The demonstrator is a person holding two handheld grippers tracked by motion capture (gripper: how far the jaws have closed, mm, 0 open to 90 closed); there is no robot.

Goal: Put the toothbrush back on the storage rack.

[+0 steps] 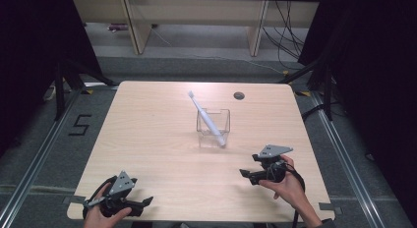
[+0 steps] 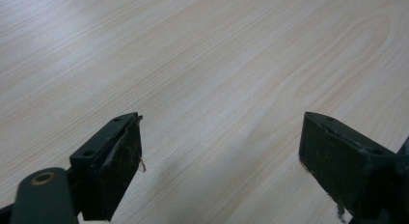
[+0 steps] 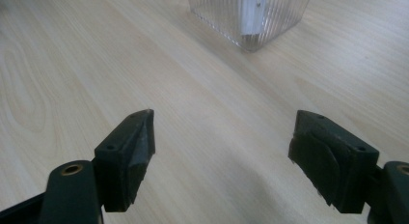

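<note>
The right gripper has its jaws spread wide and empty, the clear ribbed holder just ahead of them with the toothbrush leaning inside; the left gripper gapes wide over bare table, well apart from both

- The desk is evenly and brightly lit from above; the room at the left and right edges falls into near black.
- Soft, faint shadows lie under each tool in the gripper views.
- A pale sheen crosses the wood in the left gripper view's upper left.
- The clear ribbed holder glints; near jaws look slightly soft.
</note>
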